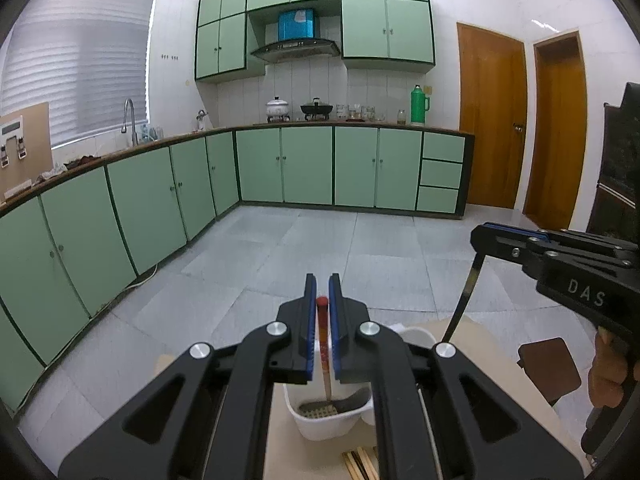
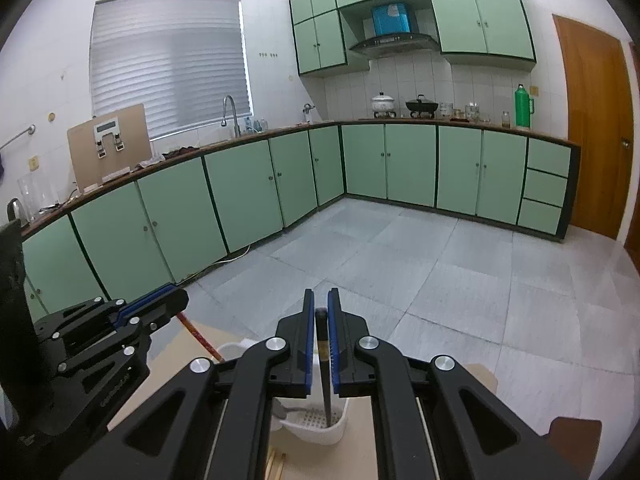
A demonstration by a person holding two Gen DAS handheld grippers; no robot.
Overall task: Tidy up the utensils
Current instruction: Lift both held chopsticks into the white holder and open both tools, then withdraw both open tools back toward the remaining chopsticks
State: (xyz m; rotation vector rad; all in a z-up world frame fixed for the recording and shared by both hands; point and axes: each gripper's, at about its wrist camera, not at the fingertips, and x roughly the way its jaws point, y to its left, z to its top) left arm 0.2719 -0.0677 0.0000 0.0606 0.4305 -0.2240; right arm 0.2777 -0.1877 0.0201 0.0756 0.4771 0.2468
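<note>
**Here, both grippers hold a utensil over the caddy**

Now the left gripper [image 1: 322, 300] is clamped on a red-tipped wooden stick [image 1: 323, 344], which stands nearly upright between the blue pads [image 1: 310, 320]. The stick's lower end reaches down into the white caddy [image 1: 320, 426], close to its perforated floor. In the right wrist view the same stick [image 2: 200, 336] slants down from the left gripper [image 2: 160, 300] toward the caddy's rim.

The right gripper [image 2: 321, 312] is closed on a dark utensil [image 2: 325, 384], held upright, with its narrow tip down inside the caddy [image 2: 320, 434] and at or just above the perforated floor; whether it touches is unclear. From the left wrist view, that utensil [image 1: 466, 296] hangs as a thin dark strip from the right gripper [image 1: 480, 236], with its lower end behind the caddy's rim.

The caddy stands on a pale table [image 1: 460, 328]. A few wooden sticks [image 1: 360, 464] lie on the table in front of the caddy. A brown coaster [image 1: 550, 368] sits to the right, apart from the caddy.
</note>
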